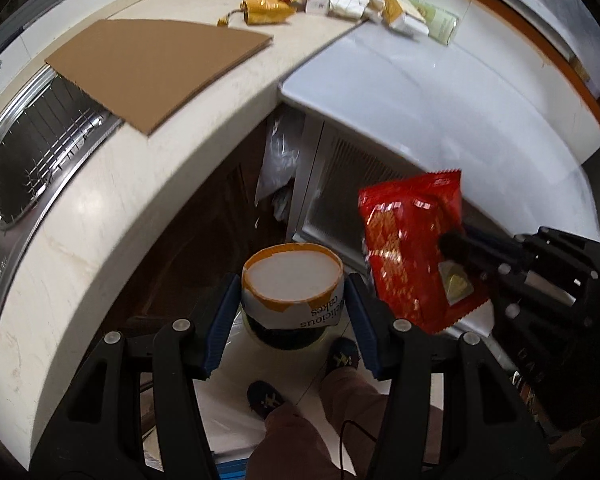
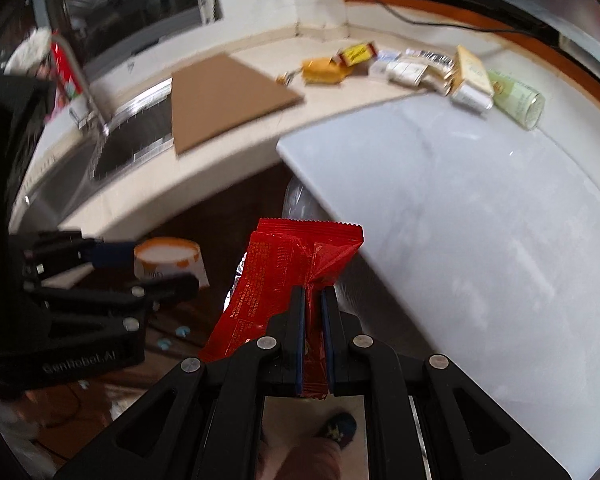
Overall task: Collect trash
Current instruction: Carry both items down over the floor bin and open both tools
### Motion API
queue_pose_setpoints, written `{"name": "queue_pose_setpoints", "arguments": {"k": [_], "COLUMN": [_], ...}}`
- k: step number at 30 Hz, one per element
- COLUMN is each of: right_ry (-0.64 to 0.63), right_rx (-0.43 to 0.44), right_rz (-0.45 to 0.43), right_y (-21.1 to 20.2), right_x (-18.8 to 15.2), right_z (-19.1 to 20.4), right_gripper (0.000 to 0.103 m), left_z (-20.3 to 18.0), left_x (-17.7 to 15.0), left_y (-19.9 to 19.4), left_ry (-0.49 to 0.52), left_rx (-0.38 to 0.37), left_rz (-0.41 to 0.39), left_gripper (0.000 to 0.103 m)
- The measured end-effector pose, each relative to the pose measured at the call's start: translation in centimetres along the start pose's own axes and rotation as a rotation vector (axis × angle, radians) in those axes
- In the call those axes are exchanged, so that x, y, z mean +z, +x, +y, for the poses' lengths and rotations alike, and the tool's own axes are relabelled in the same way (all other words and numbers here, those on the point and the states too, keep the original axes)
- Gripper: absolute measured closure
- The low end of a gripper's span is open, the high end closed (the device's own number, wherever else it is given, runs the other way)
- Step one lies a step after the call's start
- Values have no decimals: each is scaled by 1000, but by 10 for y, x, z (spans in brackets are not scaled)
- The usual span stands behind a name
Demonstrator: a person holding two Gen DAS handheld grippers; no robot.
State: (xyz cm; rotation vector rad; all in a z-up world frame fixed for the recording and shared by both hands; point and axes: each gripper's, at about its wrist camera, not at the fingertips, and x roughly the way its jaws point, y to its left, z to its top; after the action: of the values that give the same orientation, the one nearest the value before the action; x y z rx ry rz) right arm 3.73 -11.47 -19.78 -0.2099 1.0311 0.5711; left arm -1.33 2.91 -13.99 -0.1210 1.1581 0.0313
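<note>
My left gripper (image 1: 292, 300) is shut on a round white and orange paper cake cup (image 1: 293, 285), held in the air in front of the counter edge; the cup also shows in the right wrist view (image 2: 168, 260). My right gripper (image 2: 313, 292) is shut on a crinkled red snack wrapper (image 2: 292, 280), held to the right of the cup; the wrapper shows in the left wrist view (image 1: 416, 248). More trash lies at the back of the counter: a yellow wrapper (image 2: 322, 70), small boxes (image 2: 404, 70) and a pale green bottle (image 2: 516, 100).
A brown cardboard sheet (image 1: 156, 64) lies over the counter and part of the steel sink (image 1: 40, 156). A white appliance top (image 2: 480, 208) fills the right. A clear plastic bag (image 1: 278, 156) hangs below the counter. The person's feet (image 1: 340, 356) stand below.
</note>
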Motion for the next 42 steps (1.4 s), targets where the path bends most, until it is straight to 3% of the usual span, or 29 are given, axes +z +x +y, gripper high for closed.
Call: {"name": "queue_pose_setpoints", "arguments": {"k": [5, 12, 22, 30, 32, 36, 42], "right_ry": [-42, -51, 4, 55, 64, 85, 102], "right_rx": [-7, -25, -45, -26, -17, 4, -16], "right_rz": [60, 157, 271, 312, 313, 345, 349], "right_y": [30, 99, 246, 346, 367, 396, 409], "right_x": [-29, -74, -154, -201, -206, -211, -207], "right_z": [15, 19, -3, -20, -24, -31, -34], "right_gripper": [95, 95, 95, 95, 95, 88, 71], "left_z": [5, 12, 25, 46, 48, 52, 53], "left_x": [-19, -52, -99, -123, -127, -133, -138], "left_y": [25, 90, 236, 334, 346, 362, 364], "left_ry": [15, 14, -35, -72, -70, -76, -87], "left_rx": [2, -6, -5, -36, -40, -31, -14], "left_rz": [21, 67, 141, 194, 208, 229, 249], "left_gripper": [52, 52, 52, 51, 50, 27, 25]}}
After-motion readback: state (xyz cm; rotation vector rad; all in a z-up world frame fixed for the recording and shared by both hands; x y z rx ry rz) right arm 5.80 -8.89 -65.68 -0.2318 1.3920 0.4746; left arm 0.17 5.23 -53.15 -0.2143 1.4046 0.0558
